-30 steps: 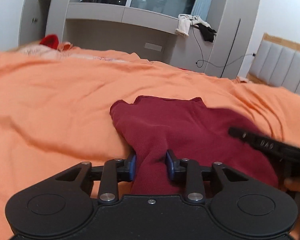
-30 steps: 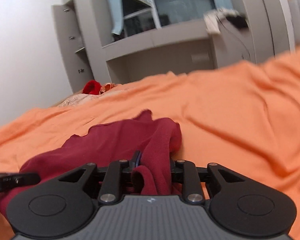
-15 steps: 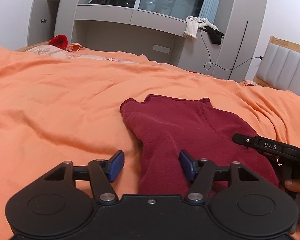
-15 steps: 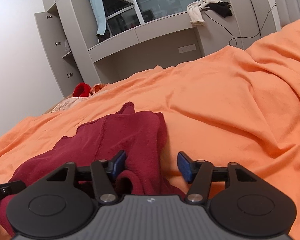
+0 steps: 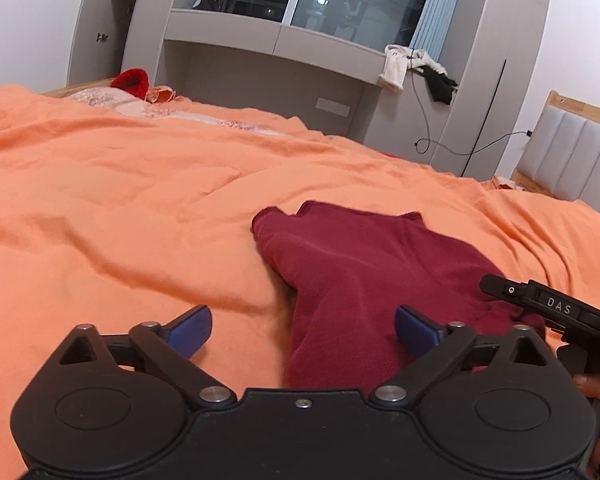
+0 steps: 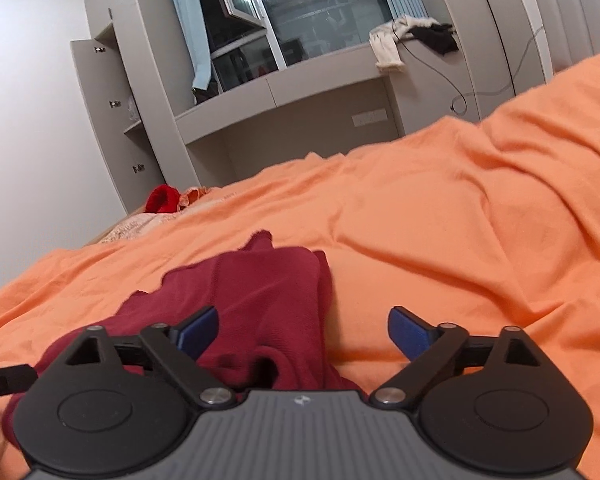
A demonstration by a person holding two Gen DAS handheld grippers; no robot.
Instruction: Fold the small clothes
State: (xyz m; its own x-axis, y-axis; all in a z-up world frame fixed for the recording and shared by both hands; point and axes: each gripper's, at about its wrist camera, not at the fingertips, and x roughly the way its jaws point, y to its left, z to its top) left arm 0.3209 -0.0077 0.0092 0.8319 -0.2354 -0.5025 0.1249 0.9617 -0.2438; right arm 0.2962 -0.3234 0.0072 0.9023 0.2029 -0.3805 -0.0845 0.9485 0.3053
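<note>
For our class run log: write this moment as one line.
left gripper: open, just released | right gripper: open, just released | maroon garment: lying on orange sheet

A dark red piece of clothing (image 5: 364, 276) lies on the orange bed sheet (image 5: 120, 216). It looks soft, like a little knit top. It is folded over on itself and a bit bumpy, not smooth. The far edge is fairly straight, with one small corner poking out on the left. From the right wrist view, the cloth (image 6: 260, 300) is bunched up at the near end, with thick folds lumped together. The far end lies flatter on the bed.
</note>
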